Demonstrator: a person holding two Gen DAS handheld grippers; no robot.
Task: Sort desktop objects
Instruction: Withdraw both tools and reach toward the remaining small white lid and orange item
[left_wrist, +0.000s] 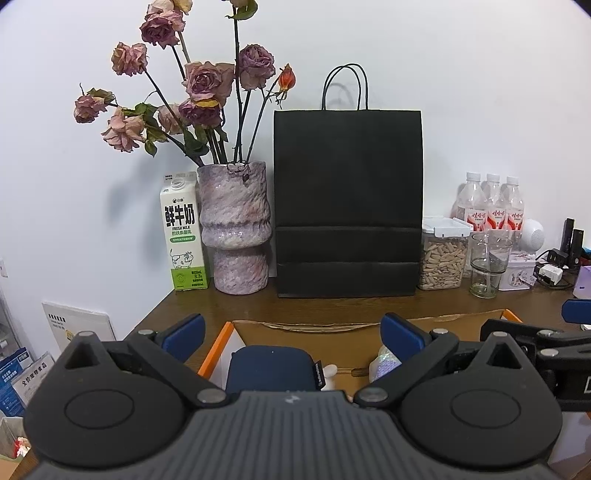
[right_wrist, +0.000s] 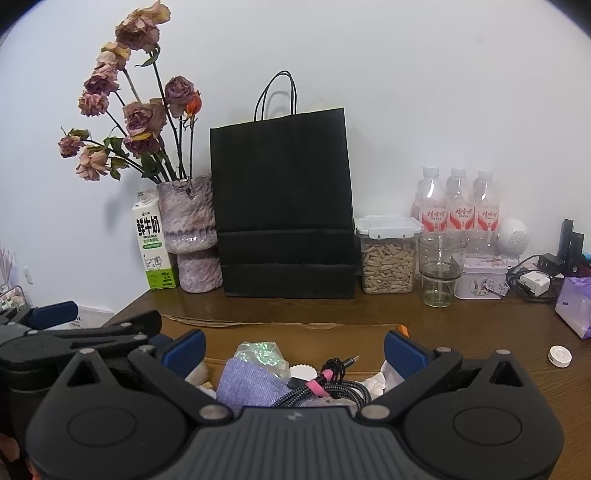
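Observation:
A cardboard box with orange-edged flaps (left_wrist: 332, 326) lies on the brown desk just ahead of both grippers. In the left wrist view my left gripper (left_wrist: 291, 334) is open above the box, over a dark blue case (left_wrist: 271, 369). In the right wrist view my right gripper (right_wrist: 293, 349) is open over a purple cloth (right_wrist: 247, 384), a shiny crumpled wrapper (right_wrist: 260, 354), a white lid (right_wrist: 304, 371) and a braided cable with a pink tie (right_wrist: 332, 384) in the box. Neither gripper holds anything. A small white round cap (right_wrist: 560, 356) lies on the desk at right.
Along the wall stand a milk carton (left_wrist: 183, 236), a vase of dried roses (left_wrist: 236, 229), a black paper bag (left_wrist: 347, 203), a jar of seeds (left_wrist: 443, 254), a glass cup (left_wrist: 487, 266), three bottles (left_wrist: 491, 206), a tin (right_wrist: 480, 277) and a purple pack (right_wrist: 576, 306).

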